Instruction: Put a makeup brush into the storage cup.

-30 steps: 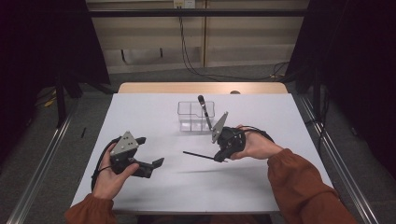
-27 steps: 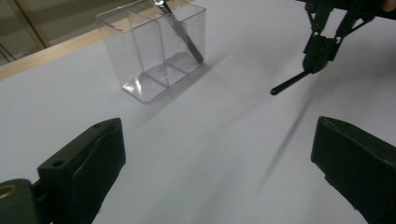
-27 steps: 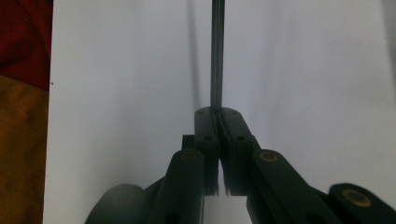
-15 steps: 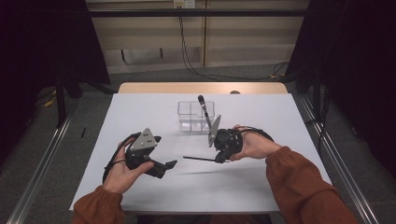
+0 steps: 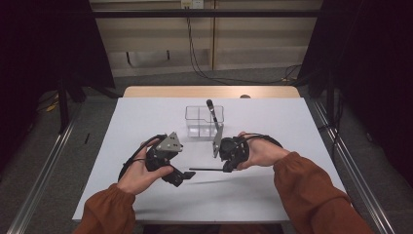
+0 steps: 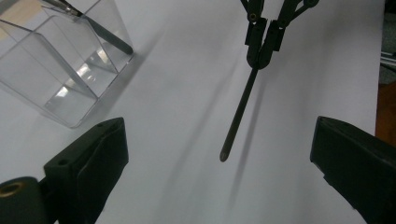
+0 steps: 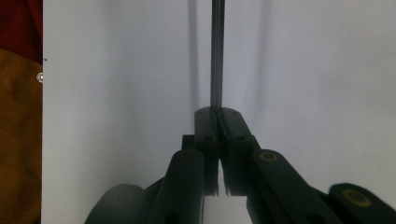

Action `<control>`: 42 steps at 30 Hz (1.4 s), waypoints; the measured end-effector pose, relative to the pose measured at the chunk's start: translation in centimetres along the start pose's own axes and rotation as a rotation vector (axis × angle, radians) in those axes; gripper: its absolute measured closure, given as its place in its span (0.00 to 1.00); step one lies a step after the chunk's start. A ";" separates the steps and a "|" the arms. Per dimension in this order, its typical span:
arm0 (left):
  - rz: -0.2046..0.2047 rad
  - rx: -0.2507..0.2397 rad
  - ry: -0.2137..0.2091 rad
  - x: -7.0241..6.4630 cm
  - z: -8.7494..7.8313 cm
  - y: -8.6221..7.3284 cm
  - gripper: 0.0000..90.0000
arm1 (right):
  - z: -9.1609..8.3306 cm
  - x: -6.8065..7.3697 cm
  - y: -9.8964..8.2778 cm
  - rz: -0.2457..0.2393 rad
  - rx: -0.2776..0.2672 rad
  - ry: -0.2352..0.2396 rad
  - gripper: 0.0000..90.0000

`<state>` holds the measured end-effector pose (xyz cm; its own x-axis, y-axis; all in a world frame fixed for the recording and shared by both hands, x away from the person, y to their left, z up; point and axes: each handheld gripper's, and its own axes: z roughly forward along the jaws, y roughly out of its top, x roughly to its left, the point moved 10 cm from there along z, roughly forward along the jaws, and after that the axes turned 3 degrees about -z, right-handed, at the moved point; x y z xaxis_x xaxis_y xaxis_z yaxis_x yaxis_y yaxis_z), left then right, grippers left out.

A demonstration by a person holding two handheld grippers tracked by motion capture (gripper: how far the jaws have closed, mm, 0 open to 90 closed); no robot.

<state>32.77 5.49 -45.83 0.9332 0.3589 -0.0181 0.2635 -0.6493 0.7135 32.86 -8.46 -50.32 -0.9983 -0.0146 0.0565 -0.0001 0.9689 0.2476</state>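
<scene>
On the white table, the right gripper is clamped on a thin black rod pointing toward nine o'clock, so the left gripper, jaws wide and empty, should straddle the free tip squarely before closing

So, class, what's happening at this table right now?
A person holds tongs in each hand over a white table. The right tongs are shut on a thin dark rod, pointing it at the left tongs, whose jaws stand open. Behind them a clear divided box holds another dark stick.
</scene>
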 end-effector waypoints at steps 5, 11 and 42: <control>0.027 0.060 -0.040 -0.8 0.7 0.0 0.06 | -0.2 0.0 0.2 -0.004 -0.014 -0.008 0.96; 0.061 0.109 -0.062 -1.5 1.3 0.1 0.09 | -0.5 0.4 0.4 -0.016 0.001 -0.006 0.96; 0.099 0.371 -0.251 -1.9 3.5 -1.9 0.22 | -0.3 0.7 0.8 -0.069 0.046 -0.006 0.96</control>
<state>31.35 3.72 -49.65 0.9766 0.1388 -0.1645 0.1969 -0.8847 0.4225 32.19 -7.80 -49.80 -0.9962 -0.0800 0.0351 -0.0711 0.9760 0.2058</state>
